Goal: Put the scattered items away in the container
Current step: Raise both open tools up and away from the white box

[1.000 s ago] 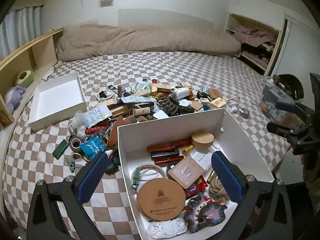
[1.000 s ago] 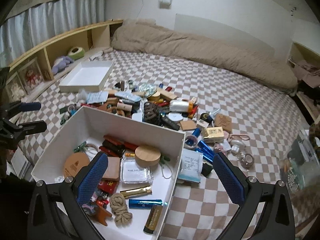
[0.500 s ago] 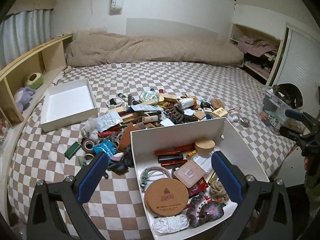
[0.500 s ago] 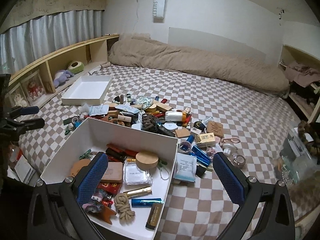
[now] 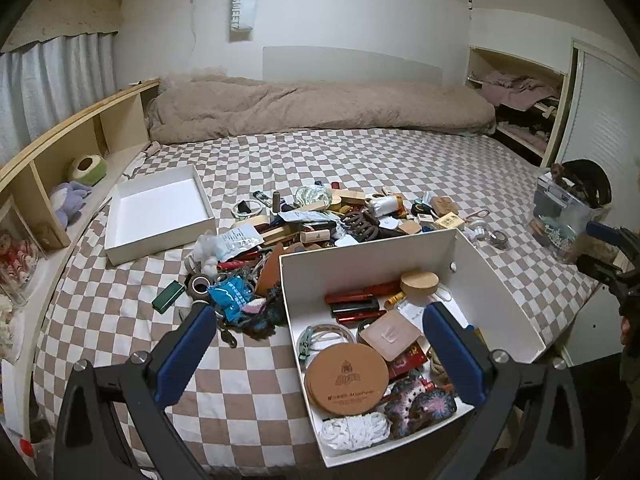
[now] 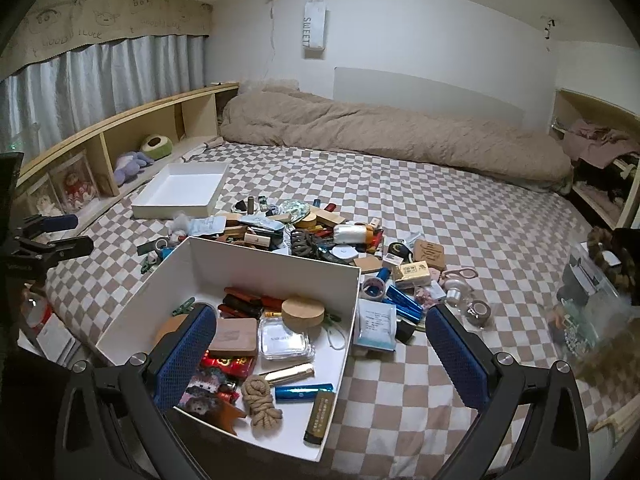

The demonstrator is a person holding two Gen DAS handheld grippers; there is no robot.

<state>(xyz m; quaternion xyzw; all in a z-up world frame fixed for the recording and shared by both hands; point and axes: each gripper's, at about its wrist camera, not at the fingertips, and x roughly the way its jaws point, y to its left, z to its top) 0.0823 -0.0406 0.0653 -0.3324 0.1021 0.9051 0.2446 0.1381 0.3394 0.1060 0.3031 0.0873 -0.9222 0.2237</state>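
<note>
Left tool [image 5: 318, 354]: raised over the bed [image 5: 400, 168], released, empty. Right tool [image 6: 316, 354]: likewise. White container [image 5: 368, 248]: below both, part-filled. Scattered items [image 5: 320, 220]: heaped just beyond.

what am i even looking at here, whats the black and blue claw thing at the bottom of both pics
Those are two hand-held grippers, each with a fisheye camera looking along its blue-padded fingers. One picture is from the left gripper, the other from the right gripper. Both are open and hold nothing. Below them is a bed with a checked cover. On it stands a white box partly filled with small things, and behind that a pile of clutter waiting to be put in. An empty white tray lies further left.
</note>
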